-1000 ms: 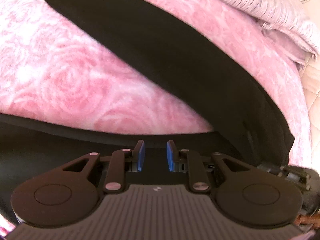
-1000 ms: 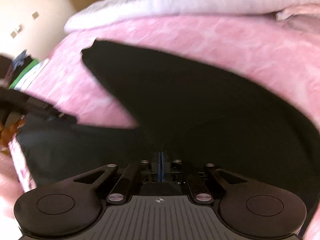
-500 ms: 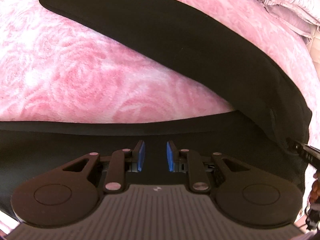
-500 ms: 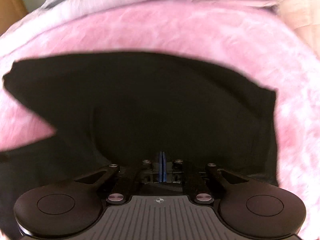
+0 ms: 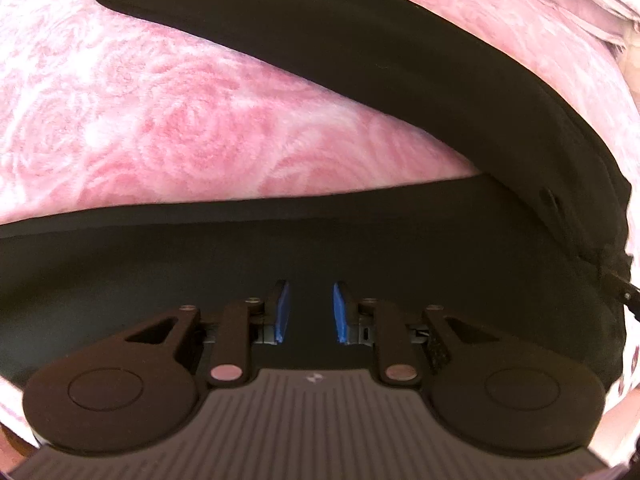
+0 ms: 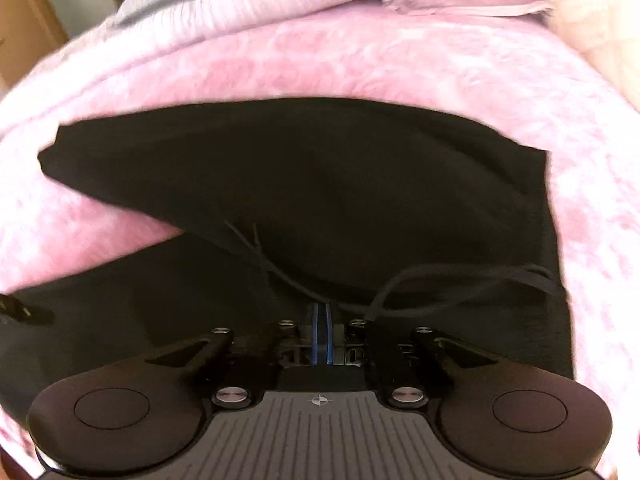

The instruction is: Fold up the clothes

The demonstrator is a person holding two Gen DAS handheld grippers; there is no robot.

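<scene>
Pink fuzzy blanket point(image 5: 168, 120) lies under the black pants point(image 5: 400, 80) spread ahead of you, your left gripper point(image 5: 308, 312) apart above them, your right gripper point(image 6: 321, 320) pinched together on them.

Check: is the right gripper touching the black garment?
Touching. The right wrist view shows the right gripper with blue pads pressed together on the black garment fabric edge.
</scene>
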